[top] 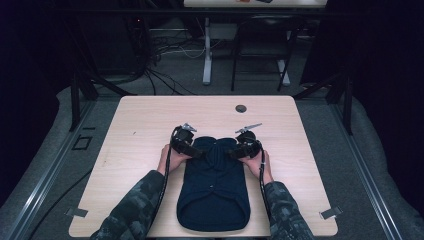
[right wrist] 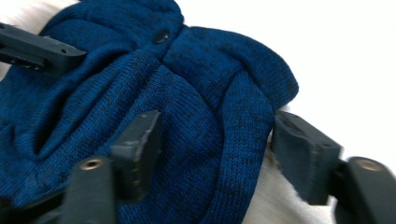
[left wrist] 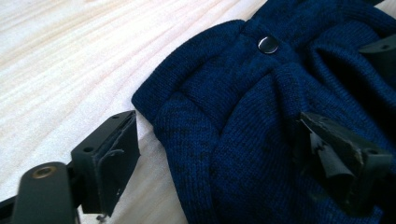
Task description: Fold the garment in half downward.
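Pale wood tabletop, dark room behind, cables and table legs on the floor past the far edge. Folded dark-blue knit garment lies at centre near my side, already a tidy narrow rectangle, sleeves tucked in, collar end away from me.

My left gripper and right gripper sit at the two far corners. Left gripper view: jaws straddle the folded corner, one pad on bare wood, the other over the knit, gaps visible, so not clamped. Right gripper view: same at the other corner, jaws apart with fabric between, pads not pressing. Both open, nothing gripped.

Judgement: side folds are done; what's left is pinching both corners and bringing the top down toward the hem.

A small dark round snap button marks the placket. Hard to tell: how many layers sit between each pair of jaws, and the hem edge nearest me is lost in shadow in the high view.
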Available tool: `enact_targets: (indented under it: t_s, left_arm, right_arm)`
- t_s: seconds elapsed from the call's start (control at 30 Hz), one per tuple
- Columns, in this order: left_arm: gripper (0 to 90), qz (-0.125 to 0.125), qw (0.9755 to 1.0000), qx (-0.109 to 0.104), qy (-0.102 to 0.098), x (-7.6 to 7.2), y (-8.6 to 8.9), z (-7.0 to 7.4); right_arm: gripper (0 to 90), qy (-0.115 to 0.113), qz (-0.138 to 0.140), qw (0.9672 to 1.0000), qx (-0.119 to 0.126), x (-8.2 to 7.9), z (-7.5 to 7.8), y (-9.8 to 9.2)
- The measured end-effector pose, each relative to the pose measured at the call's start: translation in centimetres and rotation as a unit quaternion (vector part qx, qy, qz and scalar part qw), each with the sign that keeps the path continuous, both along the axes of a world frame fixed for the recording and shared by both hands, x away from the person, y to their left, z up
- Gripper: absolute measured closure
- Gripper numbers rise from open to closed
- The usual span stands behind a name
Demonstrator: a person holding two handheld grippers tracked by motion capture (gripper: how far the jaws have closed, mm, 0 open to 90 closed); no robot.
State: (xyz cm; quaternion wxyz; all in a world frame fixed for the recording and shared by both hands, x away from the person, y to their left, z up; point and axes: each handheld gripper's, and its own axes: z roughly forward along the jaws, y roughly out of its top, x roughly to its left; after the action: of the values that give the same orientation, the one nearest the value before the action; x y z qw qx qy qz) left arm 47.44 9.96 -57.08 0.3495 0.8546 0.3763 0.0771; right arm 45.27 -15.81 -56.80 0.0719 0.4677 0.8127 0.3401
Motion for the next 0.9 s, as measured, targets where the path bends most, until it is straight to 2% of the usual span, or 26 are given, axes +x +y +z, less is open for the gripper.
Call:
enact_targets:
  t_s: [0.07, 0.23, 0.4, 0.57, 0.7, 0.8, 0.9]
  left_arm:
    - [24.6, -0.002, 1.0, 0.002, 0.006, 0.1, 0.0, -0.2]
    - [29.6, 0.001, 1.0, 0.005, -0.005, -0.1, -0.1, -0.2]
    - [36.5, -0.001, 0.9997, 0.018, -0.016, -0.4, -0.4, -0.2]
    - [46.4, -0.003, 0.9997, 0.019, -0.018, -0.7, -0.5, -0.1]
    - [57.3, -0.002, 0.9997, 0.014, -0.018, -0.8, -0.8, -0.1]
    - [63.7, -0.001, 0.9999, 0.004, -0.012, -0.9, -0.6, -0.1]
    - [66.1, -0.002, 0.9999, 0.0, -0.013, -0.9, -0.3, 0.1]
  right_arm:
    - [39.9, 0.003, 0.007, 1.0, -0.005, 0.1, -0.1, -0.1]
    - [51.6, -0.004, 0.009, 0.9997, -0.02, -0.1, 0.0, 0.2]
    - [60.0, -0.011, 0.019, 0.999, -0.039, -0.4, 0.1, 0.6]
    - [65.4, -0.015, 0.014, 0.9994, -0.027, -0.5, -0.1, 0.5]
    - [68.3, -0.011, 0.002, 0.9999, -0.007, -0.5, -0.2, 0.1]
    - [69.7, -0.018, 0.002, 0.9998, -0.013, -0.7, -0.1, 0.2]
    - [70.5, -0.029, 0.001, 0.9995, -0.016, -0.9, 0.2, 0.3]
